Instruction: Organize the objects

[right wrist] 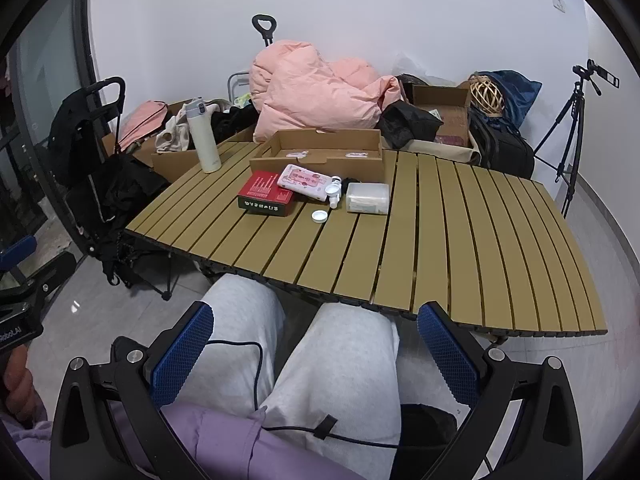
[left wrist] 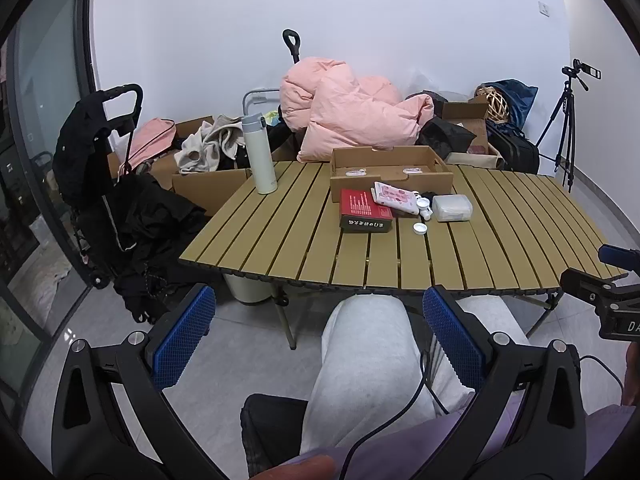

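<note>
Left gripper: jaws wide apart, empty, held over a grey-trousered lap.
Right gripper: jaws spread just as wide, nothing between.
Red box: mid-table, before the cardboard tray; likely stiff and light, best pinched across its short sides.
Pink pouch: leaning on the box; soft, probably slippery, best gripped mid-body.
Clear case: just beside a small white bottle; rigid, smooth.
White cap: loose, flat, awkward to pinch.
Flask: upright at far-left corner, likely heaviest.
Slatted table: gaps between boards.
Room: pink duvet, tripod, white wall behind.
</note>
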Tool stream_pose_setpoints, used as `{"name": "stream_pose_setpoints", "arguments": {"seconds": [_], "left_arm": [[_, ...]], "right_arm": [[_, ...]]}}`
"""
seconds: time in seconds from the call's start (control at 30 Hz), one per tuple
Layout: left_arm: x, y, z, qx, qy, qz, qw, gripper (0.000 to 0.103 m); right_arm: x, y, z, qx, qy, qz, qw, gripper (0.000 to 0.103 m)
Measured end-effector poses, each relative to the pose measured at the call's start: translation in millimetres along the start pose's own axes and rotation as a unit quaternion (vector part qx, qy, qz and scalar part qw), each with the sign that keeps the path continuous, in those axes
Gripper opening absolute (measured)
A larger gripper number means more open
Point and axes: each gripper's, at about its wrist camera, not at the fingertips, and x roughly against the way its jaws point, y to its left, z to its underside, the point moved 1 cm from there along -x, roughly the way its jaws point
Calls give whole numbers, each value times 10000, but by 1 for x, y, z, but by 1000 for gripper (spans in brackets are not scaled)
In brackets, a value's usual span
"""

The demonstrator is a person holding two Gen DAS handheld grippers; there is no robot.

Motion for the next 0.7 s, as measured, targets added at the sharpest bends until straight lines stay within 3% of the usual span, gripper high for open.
{"name": "stream_pose_setpoints", "arguments": {"seconds": [0.7], "left_arm": [[-1, -1, 3, -59, -17, 104, 9999, 103]], "right_arm": [[2, 2, 2, 29, -53, -120, 9999, 103]]}}
